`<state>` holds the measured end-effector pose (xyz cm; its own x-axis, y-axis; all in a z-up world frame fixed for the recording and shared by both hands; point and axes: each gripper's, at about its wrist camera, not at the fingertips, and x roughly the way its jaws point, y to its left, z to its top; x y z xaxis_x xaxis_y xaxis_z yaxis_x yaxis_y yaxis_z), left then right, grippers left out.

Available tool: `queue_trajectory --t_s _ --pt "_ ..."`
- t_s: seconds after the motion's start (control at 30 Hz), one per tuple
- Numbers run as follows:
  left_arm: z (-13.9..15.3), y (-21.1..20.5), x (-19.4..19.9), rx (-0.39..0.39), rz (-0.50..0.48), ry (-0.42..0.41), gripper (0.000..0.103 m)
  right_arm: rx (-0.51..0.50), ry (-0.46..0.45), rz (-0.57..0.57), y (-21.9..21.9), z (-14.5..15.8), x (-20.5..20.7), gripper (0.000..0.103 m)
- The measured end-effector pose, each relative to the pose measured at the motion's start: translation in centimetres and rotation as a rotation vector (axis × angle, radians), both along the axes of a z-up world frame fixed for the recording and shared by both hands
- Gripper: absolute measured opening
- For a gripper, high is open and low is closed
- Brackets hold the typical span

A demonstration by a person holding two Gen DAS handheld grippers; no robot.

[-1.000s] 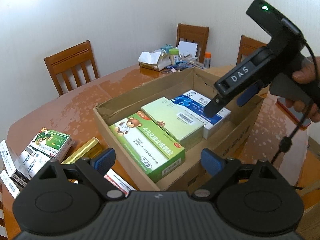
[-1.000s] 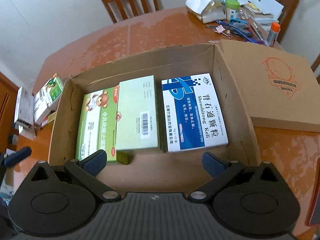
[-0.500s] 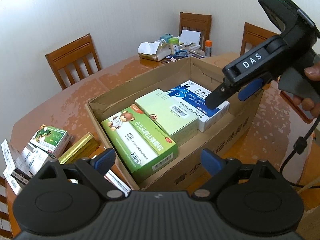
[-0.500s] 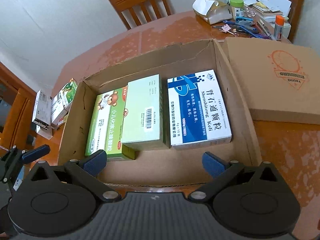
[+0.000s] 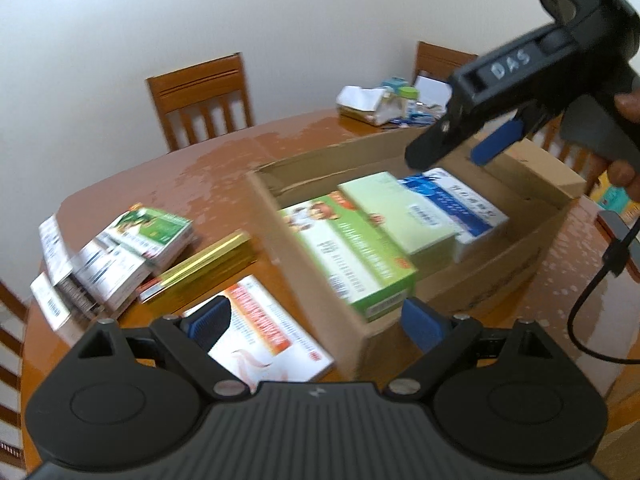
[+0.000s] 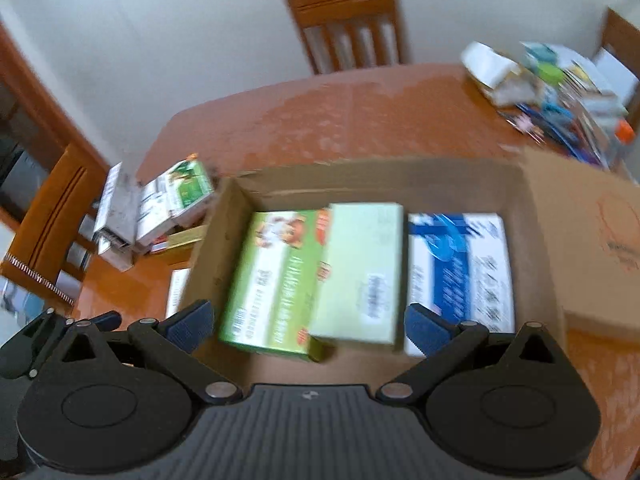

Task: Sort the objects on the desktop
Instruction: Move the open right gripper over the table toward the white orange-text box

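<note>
Wooden worktop [image 5: 224, 168]: cardboard box [image 6: 400, 178] holds three cartons; loose cartons [image 5: 120, 248] lower left remain unsorted. Left gripper [image 5: 316, 320] and right gripper [image 6: 308, 320] fingers spread, empty.

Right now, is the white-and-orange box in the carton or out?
Out. The white-and-orange box lies flat on the table, left of the carton wall.
</note>
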<state>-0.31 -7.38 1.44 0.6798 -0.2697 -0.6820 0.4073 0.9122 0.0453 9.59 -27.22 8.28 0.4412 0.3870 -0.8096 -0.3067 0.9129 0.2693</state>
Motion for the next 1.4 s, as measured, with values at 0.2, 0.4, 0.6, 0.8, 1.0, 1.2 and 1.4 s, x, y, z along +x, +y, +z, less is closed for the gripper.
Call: queue_trajectory --t_s 0.2,0.4,0.6,0.8,1.0,1.2,1.4 --pt "-0.6 3.6 0.3 -0.043 0.052 -0.005 0.093 -0.068 -0.072 0.096 5.0 1.8 1.7 0.103" --pt "0.0 6.8 0.5 -0.129 0.025 -0.063 0.094 -0.152 -0.15 0.221 11.3 3.4 4.1 0.103" --pt "-1.5 9.4 1.4 -0.13 0.057 -0.045 0.093 -0.222 -0.199 0.413 18.8 2.7 6.9 0.103" --pt "-2.3 11.5 1.8 -0.153 0.105 -0.031 0.093 -0.283 -0.109 0.549 25.6 -1.8 11.5 0.103" --pt "-2.8 12.8 2.3 -0.162 0.148 -0.023 0.094 -0.376 -0.028 0.616 29.0 -6.1 13.9 0.103" --pt "-3.5 12.8 2.7 -0.167 0.149 -0.002 0.094 -0.385 0.009 0.596 28.9 -7.5 14.6 0.103" --pt "-3.6 12.6 2.3 -0.17 0.111 0.01 0.094 -0.311 0.018 0.56 27.2 -4.8 12.9 0.103"
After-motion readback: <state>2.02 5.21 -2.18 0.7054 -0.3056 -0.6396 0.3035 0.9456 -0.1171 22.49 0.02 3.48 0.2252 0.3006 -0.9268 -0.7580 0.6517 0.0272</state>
